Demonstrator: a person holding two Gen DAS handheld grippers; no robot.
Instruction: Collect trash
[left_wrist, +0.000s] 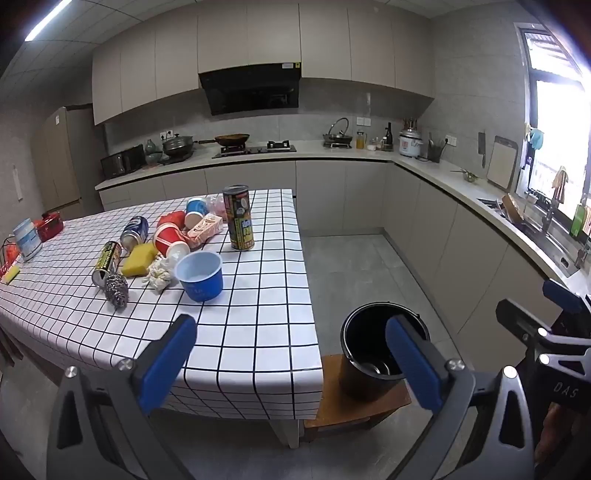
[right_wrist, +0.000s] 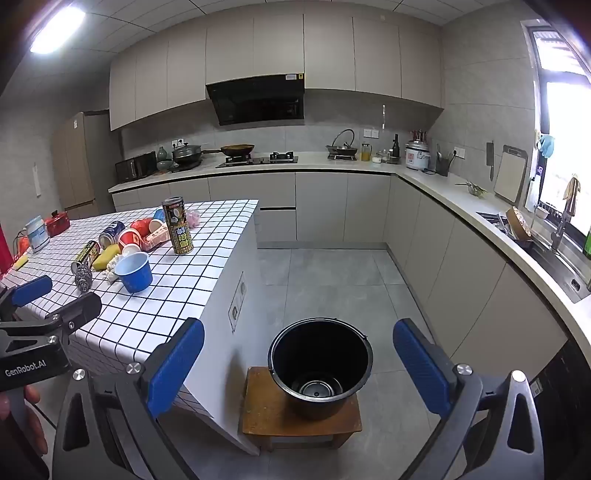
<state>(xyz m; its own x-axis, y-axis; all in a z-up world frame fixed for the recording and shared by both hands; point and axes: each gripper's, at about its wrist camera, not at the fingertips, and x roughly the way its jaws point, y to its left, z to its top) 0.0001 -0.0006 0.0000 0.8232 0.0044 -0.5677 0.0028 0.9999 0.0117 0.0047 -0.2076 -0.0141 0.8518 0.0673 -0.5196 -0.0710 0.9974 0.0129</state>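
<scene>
A pile of trash lies on the checked table (left_wrist: 258, 325): a blue bowl (left_wrist: 201, 275), a tall black-and-yellow can (left_wrist: 239, 218), a red paper cup (left_wrist: 170, 240), a blue soda can (left_wrist: 135, 229), a pink carton (left_wrist: 205, 229), crumpled tissue (left_wrist: 159, 275) and a lying can (left_wrist: 106, 262). A black bucket (right_wrist: 319, 369) stands on a wooden stool (right_wrist: 258, 410) beside the table, with a can inside. My left gripper (left_wrist: 291, 365) is open and empty above the table's near corner. My right gripper (right_wrist: 299, 369) is open and empty above the bucket.
A steel scourer (left_wrist: 116, 290) and a yellow sponge (left_wrist: 138, 260) lie among the trash. A white jar (left_wrist: 26, 238) and a red box (left_wrist: 50, 223) stand at the table's far left. Kitchen counters (right_wrist: 461, 199) run along the back and right, with a sink (right_wrist: 554, 254).
</scene>
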